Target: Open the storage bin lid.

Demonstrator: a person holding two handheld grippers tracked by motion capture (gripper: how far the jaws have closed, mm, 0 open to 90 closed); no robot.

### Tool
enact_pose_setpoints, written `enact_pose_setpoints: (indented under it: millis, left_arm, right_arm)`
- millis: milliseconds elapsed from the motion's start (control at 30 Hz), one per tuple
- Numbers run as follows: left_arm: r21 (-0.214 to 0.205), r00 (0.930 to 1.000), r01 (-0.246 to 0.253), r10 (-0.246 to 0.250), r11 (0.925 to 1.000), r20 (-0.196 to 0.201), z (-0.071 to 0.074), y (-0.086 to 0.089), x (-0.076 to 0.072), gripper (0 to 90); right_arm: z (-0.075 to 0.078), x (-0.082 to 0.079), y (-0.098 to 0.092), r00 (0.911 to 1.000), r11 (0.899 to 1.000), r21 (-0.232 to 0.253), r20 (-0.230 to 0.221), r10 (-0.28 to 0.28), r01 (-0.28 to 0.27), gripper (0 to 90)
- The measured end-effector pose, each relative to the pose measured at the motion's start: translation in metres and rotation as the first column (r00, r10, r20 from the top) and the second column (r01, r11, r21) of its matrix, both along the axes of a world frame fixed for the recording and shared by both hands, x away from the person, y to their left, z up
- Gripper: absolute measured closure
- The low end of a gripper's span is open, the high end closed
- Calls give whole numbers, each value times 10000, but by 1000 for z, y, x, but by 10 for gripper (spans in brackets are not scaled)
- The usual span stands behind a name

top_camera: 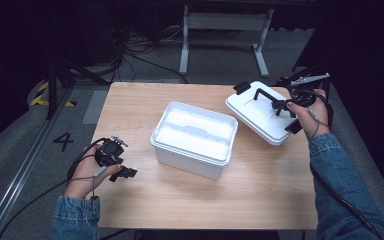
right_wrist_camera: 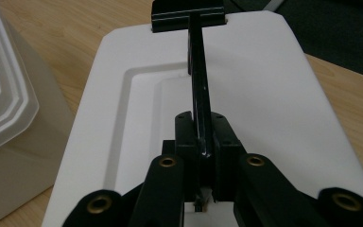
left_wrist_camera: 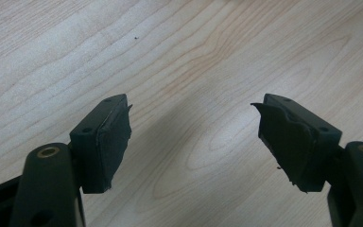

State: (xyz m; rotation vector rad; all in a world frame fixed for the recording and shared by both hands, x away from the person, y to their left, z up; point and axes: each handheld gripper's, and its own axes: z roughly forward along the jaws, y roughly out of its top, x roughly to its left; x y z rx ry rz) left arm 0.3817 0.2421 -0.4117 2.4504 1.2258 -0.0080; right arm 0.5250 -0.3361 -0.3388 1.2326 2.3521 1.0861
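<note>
Right gripper: jaws clamped on the black bar handle of the flat white plastic lid.
Lid: far right on the light wooden table, right of the open white plastic box.
Left gripper: jaws apart, nothing between them, near left.

Open box mid tabletop; lid right of it, near the far right corner; left tongs left of box.
</note>
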Motion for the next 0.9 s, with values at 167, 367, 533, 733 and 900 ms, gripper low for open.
enact_pose_setpoints:
  millis: [167,367,533,733,900]
  left_arm:
    - [11,10000,1,-1,10000,13,0,0,0,265]
    - [9,10000,6,-6,10000,4,0,0,0,265]
    - [33,10000,25,-25,10000,-8,0,0,0,265]
    - [28,10000,47,-47,10000,6,-1,-1,0,265]
    - [40,10000,70,-70,10000,-17,-1,-1,0,265]
  right_arm:
    - [-13,2,2,9998,10000,83,-223,3,-1,848]
    - [-30,4,4,9990,9999,144,-455,-12,19,848]
    - [-41,5,5,9985,9998,169,-553,-30,39,848]
    - [-53,6,6,9975,9997,229,-699,-31,47,848]
    - [-62,6,6,9967,9997,224,-808,-37,56,848]
